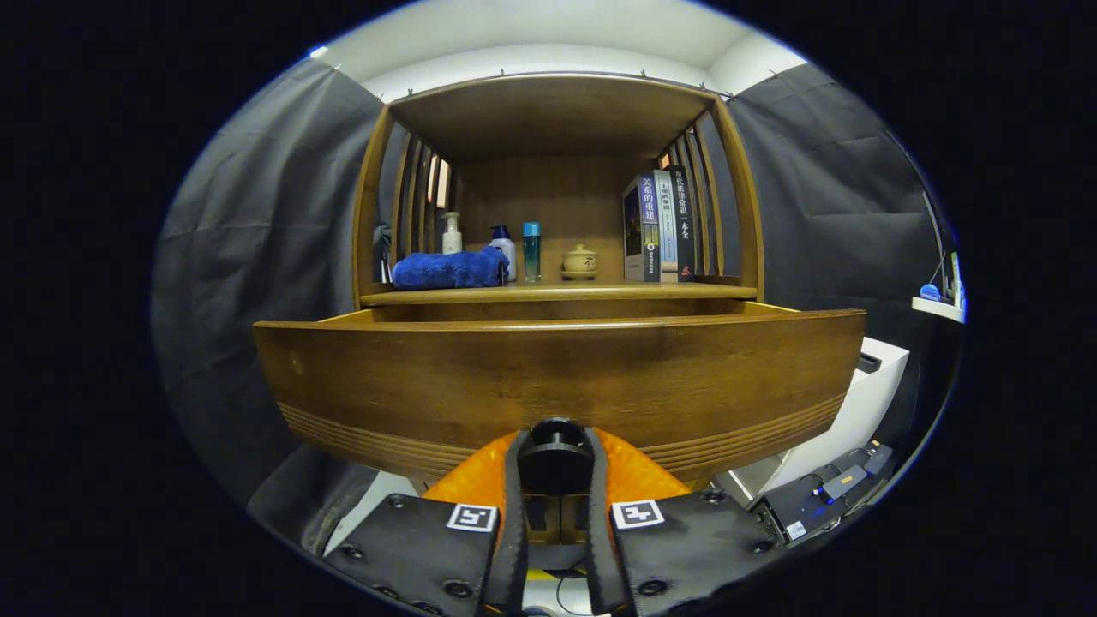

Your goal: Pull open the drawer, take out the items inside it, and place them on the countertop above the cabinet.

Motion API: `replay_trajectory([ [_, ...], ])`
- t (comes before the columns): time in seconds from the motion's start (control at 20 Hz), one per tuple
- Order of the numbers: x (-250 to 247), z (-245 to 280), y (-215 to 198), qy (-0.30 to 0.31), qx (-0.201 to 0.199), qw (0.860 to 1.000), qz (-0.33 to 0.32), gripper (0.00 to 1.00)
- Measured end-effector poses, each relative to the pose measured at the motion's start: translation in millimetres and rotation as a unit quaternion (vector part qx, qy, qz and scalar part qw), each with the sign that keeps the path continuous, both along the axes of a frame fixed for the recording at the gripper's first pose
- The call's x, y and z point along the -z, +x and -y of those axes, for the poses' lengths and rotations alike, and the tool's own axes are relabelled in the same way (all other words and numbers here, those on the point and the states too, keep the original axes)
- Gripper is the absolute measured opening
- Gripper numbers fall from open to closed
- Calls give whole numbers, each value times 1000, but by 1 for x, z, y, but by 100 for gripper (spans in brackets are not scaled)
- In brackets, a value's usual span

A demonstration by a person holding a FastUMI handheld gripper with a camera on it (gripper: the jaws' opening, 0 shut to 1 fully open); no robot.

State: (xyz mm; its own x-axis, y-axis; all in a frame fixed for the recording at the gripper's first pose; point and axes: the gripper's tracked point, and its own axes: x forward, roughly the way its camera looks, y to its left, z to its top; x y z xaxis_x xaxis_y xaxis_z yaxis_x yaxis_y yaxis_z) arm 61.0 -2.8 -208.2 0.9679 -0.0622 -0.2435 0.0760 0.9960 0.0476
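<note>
Booth w/ dark cloth walls, white ceiling strip up top. Wooden cabinet [557, 120] straight ahead, slatted sides, open shelf compartment. On the countertop [557, 293], L to R: blue folded towel [448, 268], white pump bottle [452, 233] behind it, blue-capped white bottle [504, 248] touching towel's right end, teal bottle [531, 252] just beside, small lidded ceramic pot [580, 261] near centre, then upright books [658, 224] against the right slats. Below the countertop the drawer [557, 377] is pulled out toward the camera; its curved front panel hides the inside, so contents can't be made out. Gripper [556, 467] at drawer front, low centre: both fingers closed in tight on the round dark drawer knob [556, 454], knob sits between them. Far right: white box [866, 403] & small electronics w/ cables [836, 493], well apart from cabinet.
</note>
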Motion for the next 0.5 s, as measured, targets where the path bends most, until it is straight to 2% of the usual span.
replay_trajectory([
  [0.5, 11, -1, -24, 4, -3, 1000, -14, 35],
])
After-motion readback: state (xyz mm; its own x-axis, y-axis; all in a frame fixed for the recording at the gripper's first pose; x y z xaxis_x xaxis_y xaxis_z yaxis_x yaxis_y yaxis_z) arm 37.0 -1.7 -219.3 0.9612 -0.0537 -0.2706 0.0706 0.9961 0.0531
